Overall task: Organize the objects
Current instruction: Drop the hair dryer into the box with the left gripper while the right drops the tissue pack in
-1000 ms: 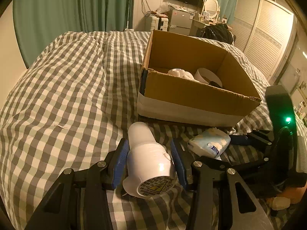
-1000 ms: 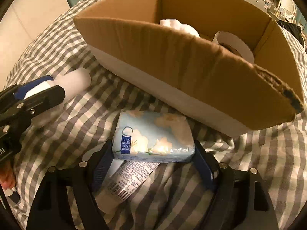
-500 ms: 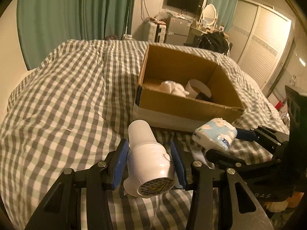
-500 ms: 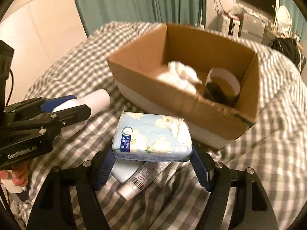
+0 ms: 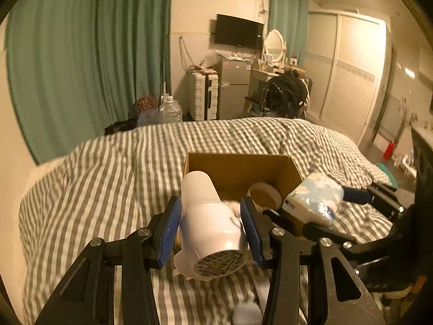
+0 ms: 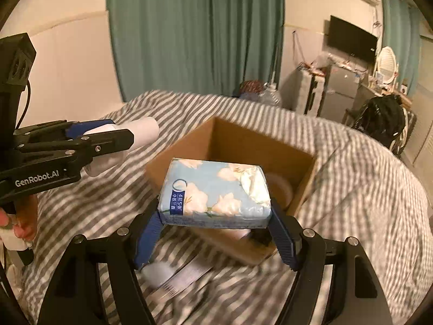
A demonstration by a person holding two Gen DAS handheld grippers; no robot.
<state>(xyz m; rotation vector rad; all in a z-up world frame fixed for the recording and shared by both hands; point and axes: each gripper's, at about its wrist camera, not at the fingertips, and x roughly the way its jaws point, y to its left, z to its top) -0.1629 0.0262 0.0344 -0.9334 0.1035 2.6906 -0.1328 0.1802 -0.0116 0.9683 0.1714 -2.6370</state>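
My left gripper (image 5: 209, 218) is shut on a white hair dryer (image 5: 208, 222), lifted above the checked bedspread (image 5: 113, 189), nozzle towards the open cardboard box (image 5: 238, 170). My right gripper (image 6: 215, 216) is shut on a blue floral tissue pack (image 6: 216, 192), held in the air in front of the box (image 6: 230, 146). The tissue pack (image 5: 314, 197) and right gripper also show at the right of the left wrist view. The left gripper (image 6: 113, 132) with the dryer's nozzle (image 6: 144, 132) appears at the left of the right wrist view. A tape roll (image 5: 263, 195) lies inside the box.
A tube (image 6: 184, 277) and a small white thing (image 6: 158, 269) lie on the bedspread under the tissue pack. Beyond the bed stand green curtains (image 5: 89, 54), a suitcase (image 5: 203, 94), a small fridge (image 5: 234, 86) and a wardrobe (image 5: 349, 78). A hand (image 6: 21, 220) holds the left gripper.
Both grippers have risen from the bed with the dryer and the tissue pack and tilted up, so the box sits lower and more of the room shows.
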